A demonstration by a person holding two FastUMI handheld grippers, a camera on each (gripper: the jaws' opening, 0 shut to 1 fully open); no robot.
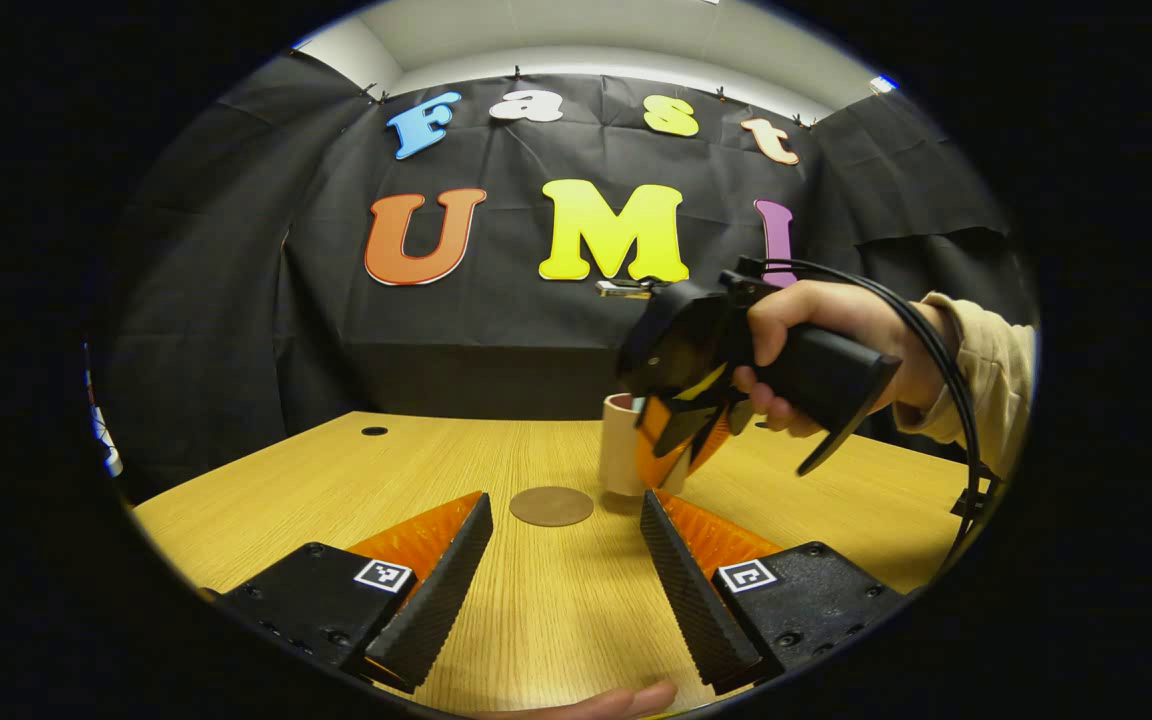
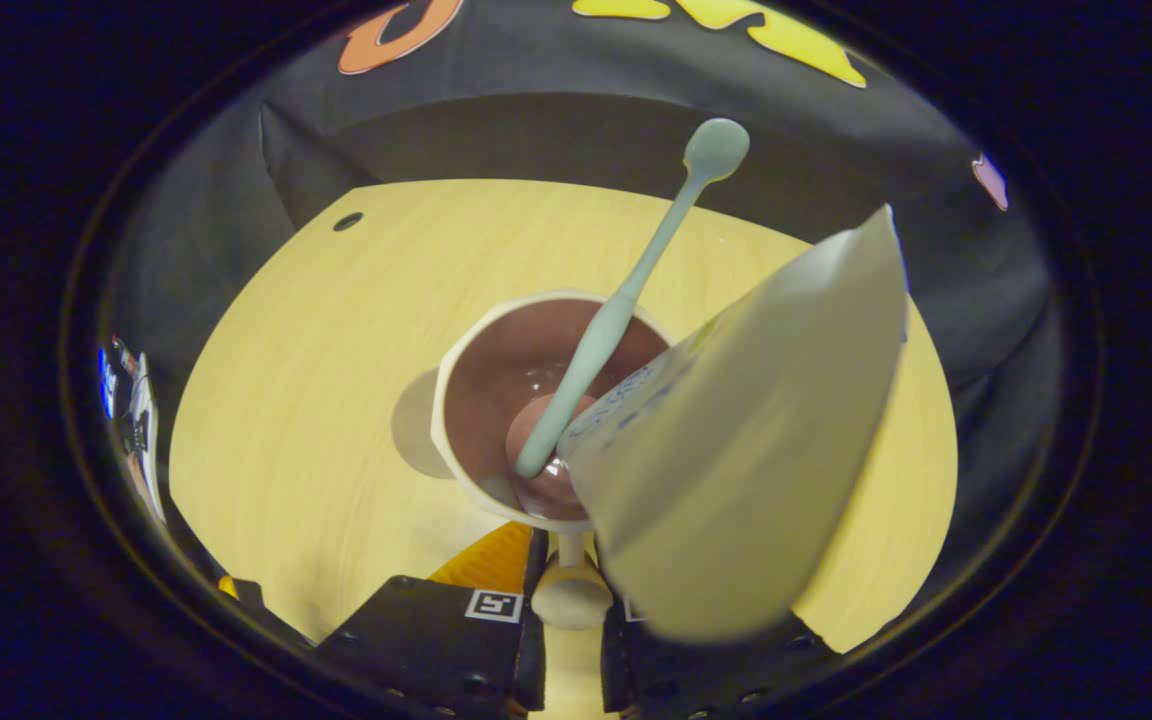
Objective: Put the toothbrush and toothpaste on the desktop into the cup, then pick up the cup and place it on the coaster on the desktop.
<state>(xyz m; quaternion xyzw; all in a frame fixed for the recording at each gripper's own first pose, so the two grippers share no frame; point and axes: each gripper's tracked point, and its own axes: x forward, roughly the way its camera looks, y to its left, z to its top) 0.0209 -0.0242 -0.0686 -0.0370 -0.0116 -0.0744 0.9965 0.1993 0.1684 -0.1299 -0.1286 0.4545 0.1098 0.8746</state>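
In the left gripper view, a round brown coaster [image 1: 551,505] lies flat on the wooden desktop [image 1: 336,480]. My left gripper [image 1: 564,500] hangs open just in front of it, holding nothing. Right of the coaster stands a beige cup [image 1: 619,455], with my right gripper [image 1: 671,450] closed at its side in a person's hand [image 1: 816,320]. The right gripper view looks down into the cup [image 2: 466,400]: a pale green toothbrush [image 2: 626,300] and a whitish toothpaste tube [image 2: 746,430] lean inside it. My right gripper [image 2: 568,545] is shut on the cup's handle [image 2: 571,595]. A dull brown patch [image 2: 414,425] left of the cup looks like the coaster.
A small dark cable hole [image 1: 374,431] sits near the desk's far left corner. A black cable [image 1: 946,350] loops from the right gripper over a beige sleeve [image 1: 986,370]. Part of a hand [image 1: 596,703] shows below my left gripper.
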